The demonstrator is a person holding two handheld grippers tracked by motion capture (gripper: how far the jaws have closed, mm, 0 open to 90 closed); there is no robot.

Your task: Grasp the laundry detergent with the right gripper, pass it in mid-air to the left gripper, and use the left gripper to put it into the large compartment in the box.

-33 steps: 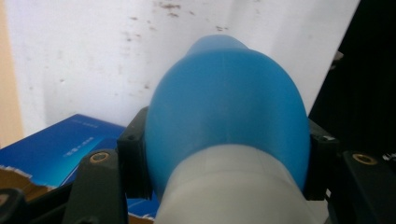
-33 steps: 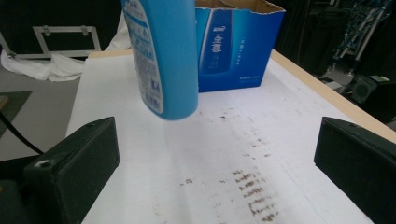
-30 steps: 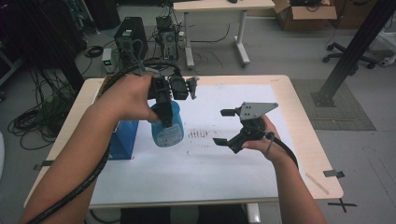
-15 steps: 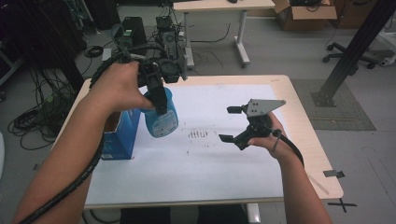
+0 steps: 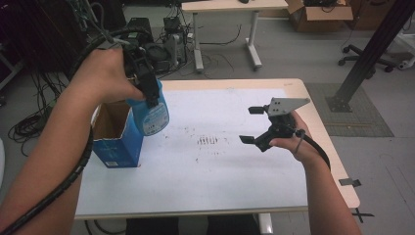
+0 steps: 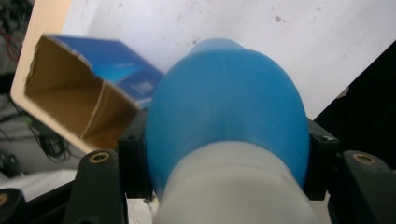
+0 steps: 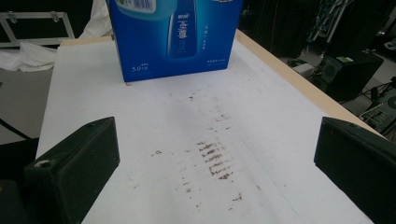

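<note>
Blue bottle (image 5: 154, 113): gripped by your left tool (image 5: 142, 81), now lifted and carried left, hanging just beside the open blue box (image 5: 117, 132) at the worktop's (image 5: 235, 186) left. Insertion looks next. Right tool (image 5: 252, 125): jaws apart, empty, hovering right.

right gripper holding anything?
No. The right gripper hangs open above the white table, with bare tabletop between its jaws in the right gripper view.
</note>
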